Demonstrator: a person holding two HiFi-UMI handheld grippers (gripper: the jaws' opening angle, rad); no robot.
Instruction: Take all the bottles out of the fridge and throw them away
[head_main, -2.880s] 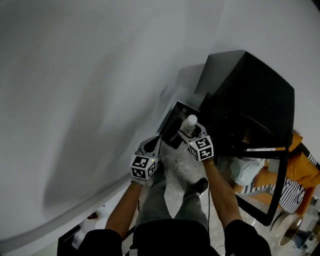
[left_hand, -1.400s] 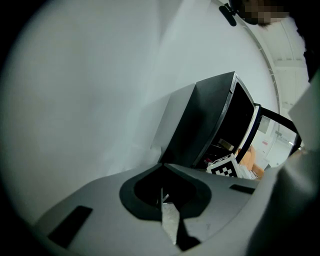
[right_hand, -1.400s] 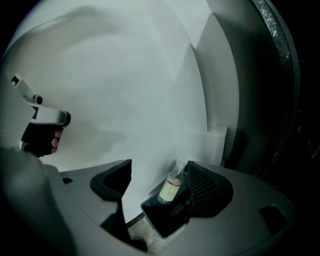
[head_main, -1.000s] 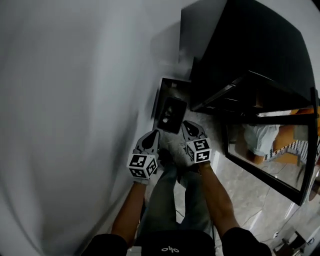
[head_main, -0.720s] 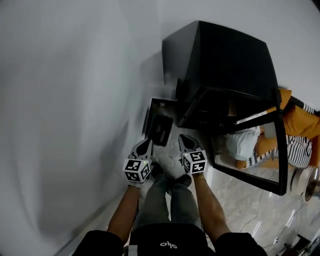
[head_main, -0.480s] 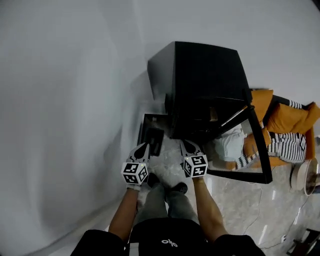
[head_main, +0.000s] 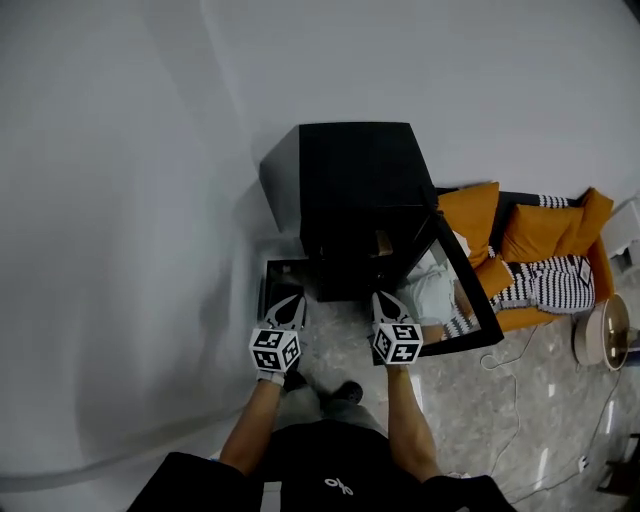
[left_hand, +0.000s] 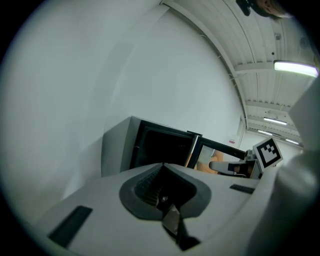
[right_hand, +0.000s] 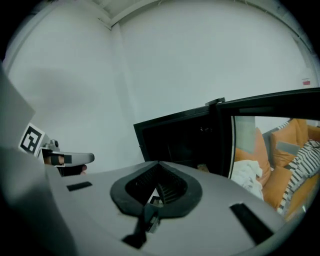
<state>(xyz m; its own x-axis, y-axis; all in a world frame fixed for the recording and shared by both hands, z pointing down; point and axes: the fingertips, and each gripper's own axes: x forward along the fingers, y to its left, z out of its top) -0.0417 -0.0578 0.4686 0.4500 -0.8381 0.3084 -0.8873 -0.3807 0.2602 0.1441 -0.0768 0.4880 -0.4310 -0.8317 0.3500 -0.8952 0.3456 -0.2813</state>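
Facing black fridge (head_main: 345, 190) at frame centre, its door (head_main: 462, 300) swung open toward the right. Left tool (head_main: 288, 308) and right tool (head_main: 386, 305) both closed, empty, lower centre

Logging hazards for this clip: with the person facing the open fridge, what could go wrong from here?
The left tongs and right tongs are both shut and empty; pushed into the dark fridge like that, they might knock whatever is inside rather than grip it. The open glass door stands close by the right tongs and could get bumped.
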